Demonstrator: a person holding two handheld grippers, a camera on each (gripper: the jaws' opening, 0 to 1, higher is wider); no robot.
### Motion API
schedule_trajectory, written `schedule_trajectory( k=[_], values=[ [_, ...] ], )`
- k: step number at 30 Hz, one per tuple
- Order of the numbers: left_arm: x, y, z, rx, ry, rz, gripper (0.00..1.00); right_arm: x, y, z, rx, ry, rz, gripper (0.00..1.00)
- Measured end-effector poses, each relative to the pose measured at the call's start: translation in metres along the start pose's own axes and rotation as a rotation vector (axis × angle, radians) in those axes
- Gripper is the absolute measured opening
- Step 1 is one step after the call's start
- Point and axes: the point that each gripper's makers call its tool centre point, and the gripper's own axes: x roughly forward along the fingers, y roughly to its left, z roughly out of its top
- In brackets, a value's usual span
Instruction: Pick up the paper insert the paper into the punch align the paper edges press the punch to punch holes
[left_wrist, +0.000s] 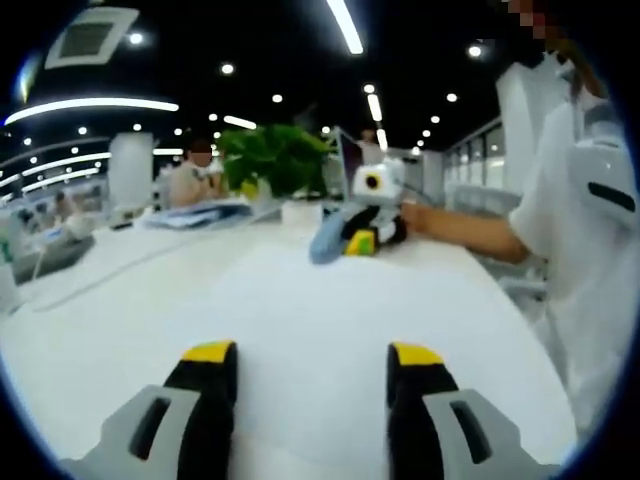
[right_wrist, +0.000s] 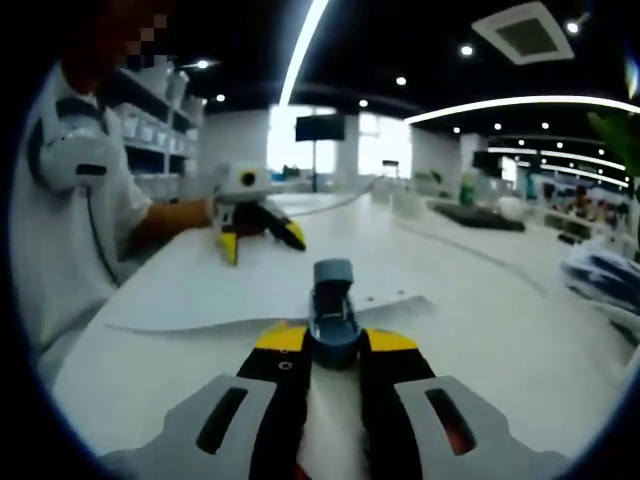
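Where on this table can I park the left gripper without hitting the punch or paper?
Bare white table lies ahead of the left gripper, up to the plant. It is crowded around the right gripper, which holds the blue punch on the paper, near the person's sleeve.

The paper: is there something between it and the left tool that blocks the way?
Nothing visible blocks it. In the right gripper view the left tool rests on the paper, jaws open. The only other thing on the sheet is the punch, held by the right tool at the opposite edge.
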Motion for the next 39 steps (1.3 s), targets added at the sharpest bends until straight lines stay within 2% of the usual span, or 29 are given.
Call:
schedule_trajectory(
  k=[18,39],
  values=[
    [0.006,-0.008,0.003,-0.005,-0.002,0.014,0.57,-0.001,0.016,0.000,-0.027,0.007,0.050,0.22],
    [-0.001,0.006,0.000,-0.006,-0.003,0.014,0.57,-0.004,0.024,0.001,-0.029,0.001,0.084,0.22]
  ],
)
